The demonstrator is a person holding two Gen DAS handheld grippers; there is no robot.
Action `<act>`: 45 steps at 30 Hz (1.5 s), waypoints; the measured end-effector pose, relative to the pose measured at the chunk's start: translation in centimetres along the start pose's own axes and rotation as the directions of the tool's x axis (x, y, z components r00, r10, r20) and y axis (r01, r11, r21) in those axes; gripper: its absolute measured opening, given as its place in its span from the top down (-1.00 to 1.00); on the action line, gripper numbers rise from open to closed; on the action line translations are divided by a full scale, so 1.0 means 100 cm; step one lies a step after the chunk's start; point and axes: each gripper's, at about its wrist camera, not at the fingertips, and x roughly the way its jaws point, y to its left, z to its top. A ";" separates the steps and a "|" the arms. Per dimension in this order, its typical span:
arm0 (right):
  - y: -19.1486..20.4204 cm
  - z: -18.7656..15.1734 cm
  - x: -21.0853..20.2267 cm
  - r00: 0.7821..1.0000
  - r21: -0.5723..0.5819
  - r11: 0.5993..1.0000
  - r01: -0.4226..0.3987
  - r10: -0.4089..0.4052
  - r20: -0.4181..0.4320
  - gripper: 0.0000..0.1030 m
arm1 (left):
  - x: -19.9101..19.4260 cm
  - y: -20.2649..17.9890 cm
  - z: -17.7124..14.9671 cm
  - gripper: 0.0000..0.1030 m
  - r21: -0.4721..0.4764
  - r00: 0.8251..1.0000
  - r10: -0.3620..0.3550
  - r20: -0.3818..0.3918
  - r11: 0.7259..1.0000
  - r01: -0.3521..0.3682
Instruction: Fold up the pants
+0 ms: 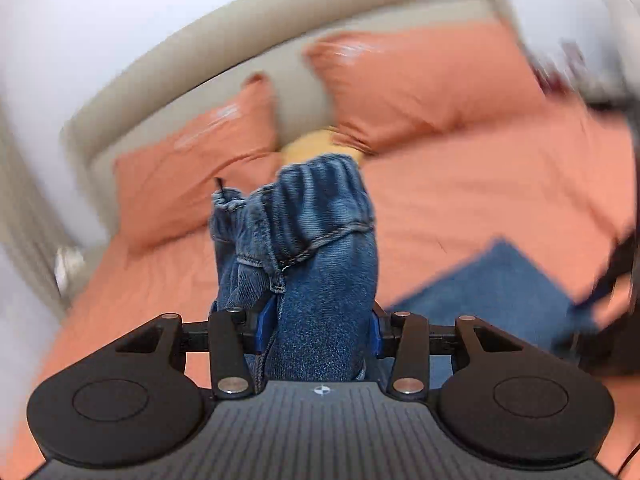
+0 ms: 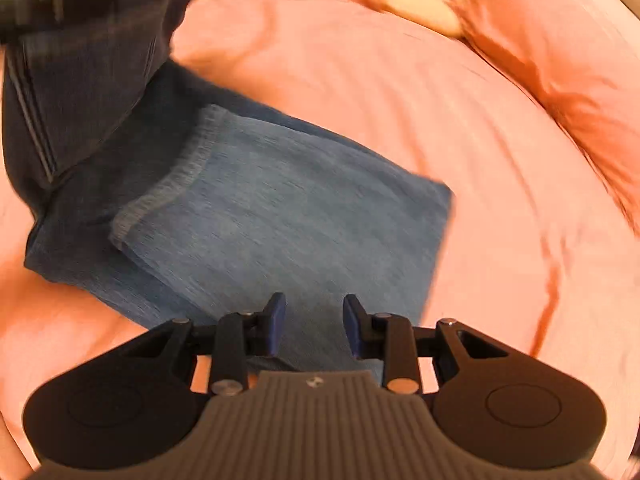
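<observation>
The left tool (image 1: 316, 330) is clamped on a bunched wad of blue denim pants (image 1: 304, 232), elastic waistband puckered at the top. The right tool (image 2: 314, 326) is released, jaws parted with nothing between them, above the pants' flat hemmed leg (image 2: 280, 216) on the bed's salmon sheet (image 2: 500, 184). Beyond lie two plump matching pillows (image 1: 420, 80) against a beige padded headboard (image 1: 224, 44).

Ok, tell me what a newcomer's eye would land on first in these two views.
First, the jeans: a bunched wad with the elastic waistband stands between the fingers of the left gripper, filling the middle of the left view. Next, the bedsheet, salmon all around, with two matching pillows against the beige headboard. In the right view, the jeans' folded part lies flat under the open, empty right gripper.
</observation>
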 end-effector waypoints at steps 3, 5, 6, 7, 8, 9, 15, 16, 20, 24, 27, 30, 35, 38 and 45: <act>-0.013 -0.019 0.004 0.998 0.018 0.998 0.053 -0.053 -0.038 0.47 | 0.016 -0.054 -0.011 0.03 0.151 0.999 -0.027 -0.035 0.988 0.032; -0.020 -0.034 0.008 0.996 0.019 0.997 0.068 -0.067 -0.058 0.47 | 0.027 -0.084 -0.019 0.03 0.233 0.997 -0.042 -0.069 0.971 0.058; -0.022 -0.042 0.009 0.995 0.019 0.997 0.071 -0.070 -0.066 0.46 | 0.033 -0.098 -0.025 0.04 0.272 0.995 -0.046 -0.091 0.960 0.069; -0.024 -0.049 0.010 0.995 0.022 0.997 0.068 -0.066 -0.074 0.46 | 0.039 -0.109 -0.031 0.03 0.304 0.994 -0.039 -0.101 0.950 0.068; -0.025 -0.056 0.011 0.995 0.025 0.998 0.061 -0.059 -0.081 0.46 | 0.043 -0.118 -0.036 0.03 0.335 0.994 -0.027 -0.104 0.940 0.060; -0.027 -0.062 0.010 0.995 0.025 0.998 0.053 -0.050 -0.085 0.46 | 0.048 -0.125 -0.042 0.03 0.358 0.993 -0.024 -0.113 0.932 0.063; -0.022 -0.081 0.000 0.997 0.021 0.999 0.030 -0.029 -0.072 0.42 | 0.054 -0.122 -0.047 -0.29 0.319 0.986 -0.097 -0.136 0.938 0.137; -0.020 -0.081 -0.004 0.997 0.022 0.999 0.032 -0.030 -0.067 0.41 | 0.054 -0.116 -0.044 -0.48 0.278 0.978 -0.146 -0.148 0.943 0.183; -0.020 -0.078 -0.019 0.999 0.022 0.999 0.029 -0.028 -0.040 0.37 | 0.048 -0.082 -0.031 -0.61 0.058 0.927 -0.340 -0.156 0.934 0.352; -0.019 -0.068 -0.034 1.000 0.048 0.999 0.014 -0.015 0.016 0.30 | 0.045 -0.035 -0.030 -0.68 -0.181 0.818 -0.564 -0.114 0.821 0.541; -0.015 -0.058 -0.042 0.999 0.084 0.996 -0.011 0.006 0.050 0.29 | 0.040 -0.005 -0.032 -0.68 -0.274 0.755 -0.650 -0.084 0.744 0.609; -0.010 -0.045 -0.048 0.996 0.113 0.993 -0.045 0.035 0.084 0.29 | 0.031 0.018 -0.040 -0.67 -0.269 0.768 -0.637 -0.074 0.754 0.599; -0.008 -0.016 -0.046 0.987 0.191 0.974 -0.123 0.100 0.124 0.29 | 0.031 0.055 -0.055 -0.66 -0.190 0.827 -0.557 -0.079 0.823 0.536; -0.011 0.003 -0.038 0.979 0.259 0.950 -0.172 0.136 0.148 0.28 | 0.046 0.073 -0.061 -0.66 -0.178 0.858 -0.503 -0.104 0.858 0.482; -0.016 0.050 0.008 0.970 0.333 0.919 -0.210 0.152 0.191 0.17 | 0.074 0.098 -0.079 -0.60 -0.162 0.859 -0.490 -0.149 0.869 0.467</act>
